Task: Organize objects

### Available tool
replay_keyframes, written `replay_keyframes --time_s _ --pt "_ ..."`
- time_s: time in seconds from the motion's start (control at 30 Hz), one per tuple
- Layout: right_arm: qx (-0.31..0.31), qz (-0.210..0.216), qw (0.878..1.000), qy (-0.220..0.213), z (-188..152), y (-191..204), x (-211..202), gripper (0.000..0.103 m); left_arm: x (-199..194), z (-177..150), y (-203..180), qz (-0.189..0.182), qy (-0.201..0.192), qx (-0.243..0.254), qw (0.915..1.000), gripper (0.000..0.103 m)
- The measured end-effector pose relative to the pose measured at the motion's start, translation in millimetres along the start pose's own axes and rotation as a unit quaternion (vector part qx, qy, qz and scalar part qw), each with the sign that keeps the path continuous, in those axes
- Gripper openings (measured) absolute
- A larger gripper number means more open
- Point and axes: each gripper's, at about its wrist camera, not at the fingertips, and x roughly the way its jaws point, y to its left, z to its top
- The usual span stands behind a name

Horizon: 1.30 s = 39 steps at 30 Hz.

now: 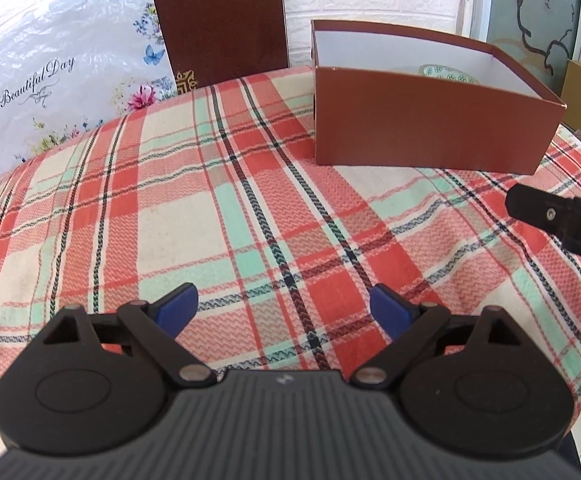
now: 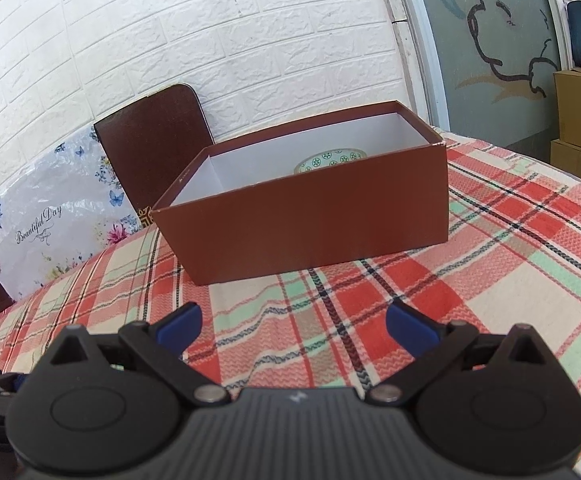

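A plaid tablecloth [image 1: 250, 200] covers the table before a white brick wall [image 2: 210, 40]. The brown box [image 2: 310, 216] stands open on it, a patterned dish [image 2: 330, 160] lying inside; the brown lid [image 1: 218, 20] leans on the wall behind the box. Bare cloth stretches in front of the box. There the left gripper [image 1: 284, 308] and right gripper [image 2: 292, 322] hover, fingers spread apart, holding nothing

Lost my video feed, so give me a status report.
Left gripper open, empty. Right gripper open, empty. Brown box lidless on plaid cloth, patterned dish inside. Nothing between grippers and box.
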Motion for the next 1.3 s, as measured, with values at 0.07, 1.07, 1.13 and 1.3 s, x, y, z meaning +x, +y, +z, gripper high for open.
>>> replay_keyframes --time_s 0.07,1.07,1.13,1.3 --pt "-0.001 0.001 1.000 0.001 0 0 0 0.102 -1 0 -1 0.003 -0.003 0.002 1.0000 0.096" --pt "-0.031 -0.004 0.999 -0.023 0 7 -6 0.103 -15 0 -1 0.013 -0.039 0.006 0.9992 0.103" --pt "-0.036 -0.005 0.999 -0.027 0 9 -7 0.103 -17 0 -2 0.014 -0.045 0.006 0.9989 0.103" --pt "-0.039 -0.004 0.999 -0.029 1 8 -7 0.103 -22 1 0 0.012 -0.062 -0.003 0.9980 0.103"
